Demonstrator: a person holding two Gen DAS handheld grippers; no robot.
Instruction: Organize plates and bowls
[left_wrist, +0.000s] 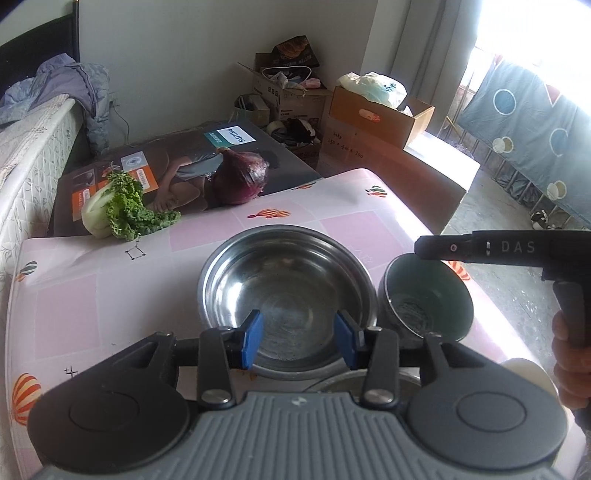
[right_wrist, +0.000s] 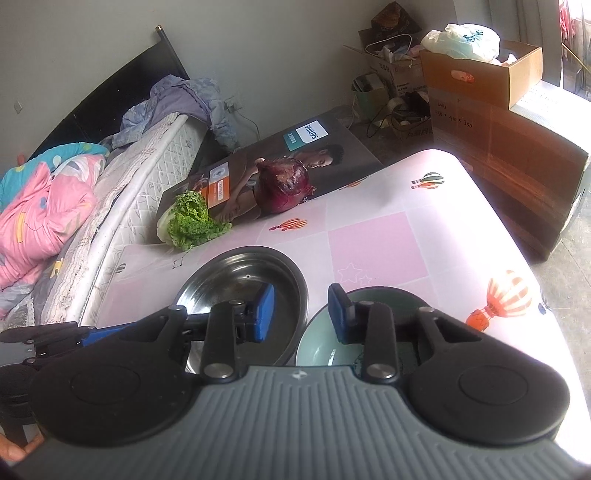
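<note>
**Both grippers poised above two bowls at the near edge of the tabletop**

Left gripper: blue pads spread apart, nothing between them, held over the near rim of the stainless steel bowl. Positioned so, judging by the alignment, for a descent onto that rim.

Right gripper: pads likewise apart and empty, straddling the gap where the steel bowl and the green ceramic bowl stand rim to rim. Right pad above the green bowl's rim; likely chosen as the pick target for nesting.

Green bowl just right of the steel bowl, toward the right edge of the pink balloon-print tabletop. Smaller than the steel bowl, hence probably fit to sit inside it.

At the near edge, partly hidden under the left gripper: a further metal rim and a white vessel; type not determinable.

Red onion and leafy cabbage at the far edge, on a Philips carton, well apart from the bowls.
</note>
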